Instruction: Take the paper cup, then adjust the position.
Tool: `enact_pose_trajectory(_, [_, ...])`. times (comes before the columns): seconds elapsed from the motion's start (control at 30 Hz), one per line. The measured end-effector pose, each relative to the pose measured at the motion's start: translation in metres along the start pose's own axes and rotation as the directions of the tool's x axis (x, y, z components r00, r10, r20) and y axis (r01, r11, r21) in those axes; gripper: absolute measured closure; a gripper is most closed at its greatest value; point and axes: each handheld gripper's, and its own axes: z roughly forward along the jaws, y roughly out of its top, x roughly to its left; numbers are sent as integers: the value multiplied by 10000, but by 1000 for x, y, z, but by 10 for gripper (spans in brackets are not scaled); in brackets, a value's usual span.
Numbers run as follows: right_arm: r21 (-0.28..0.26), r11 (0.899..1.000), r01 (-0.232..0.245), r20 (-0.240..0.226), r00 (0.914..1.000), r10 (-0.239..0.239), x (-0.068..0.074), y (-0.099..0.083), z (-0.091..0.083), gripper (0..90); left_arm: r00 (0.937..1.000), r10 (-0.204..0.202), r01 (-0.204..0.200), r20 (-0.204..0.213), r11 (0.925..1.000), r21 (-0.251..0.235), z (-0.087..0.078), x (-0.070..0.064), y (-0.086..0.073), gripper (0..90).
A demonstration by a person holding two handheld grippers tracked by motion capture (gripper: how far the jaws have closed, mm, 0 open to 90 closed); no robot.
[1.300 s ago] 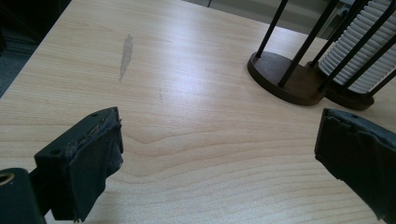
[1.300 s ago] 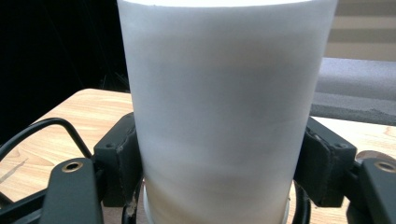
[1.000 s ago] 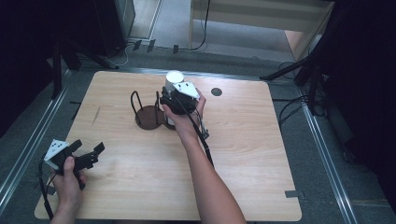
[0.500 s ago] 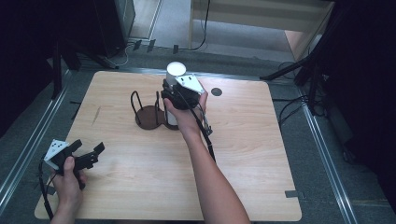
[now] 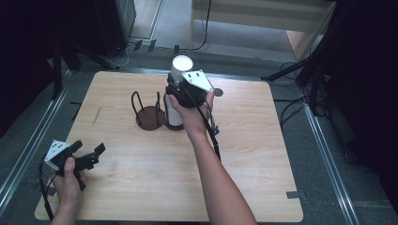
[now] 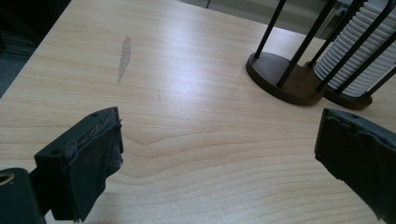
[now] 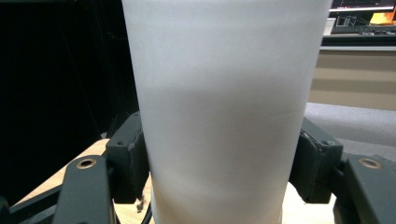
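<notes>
White cup (image 7: 224,107): upright, clamped between the right gripper's jaws; raised above the stack of cups (image 5: 174,115) that sits in the rack just below the gripper; whether its bottom clears the stack, I cannot tell
Right gripper (image 5: 180,86): closed on the cup's sides, one jaw pressing each flank
Left gripper (image 5: 89,157): jaws spread wide with nothing between them; low over the table (image 5: 263,154), well apart from the cup
Wire rack (image 6: 289,81): ahead of the left gripper, dark round base with thin uprights; ribbed stack of cups stands in its far half
</notes>
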Motion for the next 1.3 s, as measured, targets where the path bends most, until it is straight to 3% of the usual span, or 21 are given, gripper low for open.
enact_pose_trajectory(0.3, [-13, 9999, 170, -1, 9999, -170, -8, 6, -17, 317, 10000, -4, 4, 23, 10000, -12, 0, 0, 0, 14])
enact_pose_trajectory(0.6, [65, 9995, 316, 339, 9989, -318, -22, 3, -31, 310, 10000, -44, 45, 20, 10000, -24, 0, 0, 0, 14])
enact_pose_trajectory(0.87, [231, 9997, 59, 425, 9991, -69, -39, -14, -51, 305, 10000, -48, 48, 7, 10000, 0, 0, 0, 0, 14])
enact_pose_trajectory(1.3, [334, 9993, 176, 549, 9983, -194, -60, -48, -98, 299, 9996, 274, -274, -66, 9996, -38, -2, -3, 2, 14])
